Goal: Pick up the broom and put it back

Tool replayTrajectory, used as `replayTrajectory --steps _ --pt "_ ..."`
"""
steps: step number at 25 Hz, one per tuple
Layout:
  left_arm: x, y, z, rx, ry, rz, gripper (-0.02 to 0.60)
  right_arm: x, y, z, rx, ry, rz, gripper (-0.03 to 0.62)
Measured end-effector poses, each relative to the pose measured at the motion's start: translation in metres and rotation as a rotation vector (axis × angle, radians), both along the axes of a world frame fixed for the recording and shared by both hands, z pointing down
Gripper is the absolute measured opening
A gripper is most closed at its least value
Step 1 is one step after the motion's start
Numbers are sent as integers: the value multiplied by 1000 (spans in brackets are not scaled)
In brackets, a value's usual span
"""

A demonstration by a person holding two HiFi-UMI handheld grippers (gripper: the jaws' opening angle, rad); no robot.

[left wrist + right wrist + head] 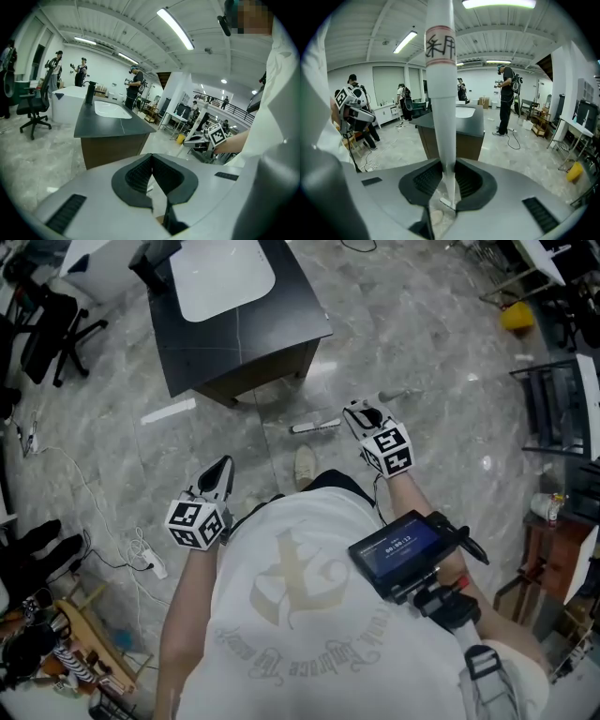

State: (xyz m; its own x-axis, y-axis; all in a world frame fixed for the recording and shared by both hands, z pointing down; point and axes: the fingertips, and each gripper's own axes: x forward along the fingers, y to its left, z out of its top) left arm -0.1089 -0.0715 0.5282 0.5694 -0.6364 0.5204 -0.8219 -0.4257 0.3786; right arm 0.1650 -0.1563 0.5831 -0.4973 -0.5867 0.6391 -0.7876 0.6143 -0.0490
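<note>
Right gripper [449, 177] clamped on broom handle [442, 117]; left gripper [152, 174] closed, empty. Handle judged stiff, light, slippery; hold nearer mid-shaft.

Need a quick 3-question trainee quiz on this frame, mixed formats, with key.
1. True or false: the left gripper holds the broom.
2. What stands between the jaws of the right gripper? A) a cable B) the broom C) nothing
3. Fill in: the white sink is set in a dark ____.
Key: 1 false, its jaws are together with nothing between them; 2 B; 3 counter.
</note>
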Motion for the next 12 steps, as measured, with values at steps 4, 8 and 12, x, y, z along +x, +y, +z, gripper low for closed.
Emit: replayTrajectory --steps 4,8,12 --pt "10 -3 -2 3 -10 15 12 -4 -3 12 -15 26 -27 95" --pt "18 -4 -4 3 -16 14 12 -12 -7 24 -32 55 -85 95" --pt "32 -20 2 -27 -23 -14 11 -7 -29 47 -78 74 -163 95"
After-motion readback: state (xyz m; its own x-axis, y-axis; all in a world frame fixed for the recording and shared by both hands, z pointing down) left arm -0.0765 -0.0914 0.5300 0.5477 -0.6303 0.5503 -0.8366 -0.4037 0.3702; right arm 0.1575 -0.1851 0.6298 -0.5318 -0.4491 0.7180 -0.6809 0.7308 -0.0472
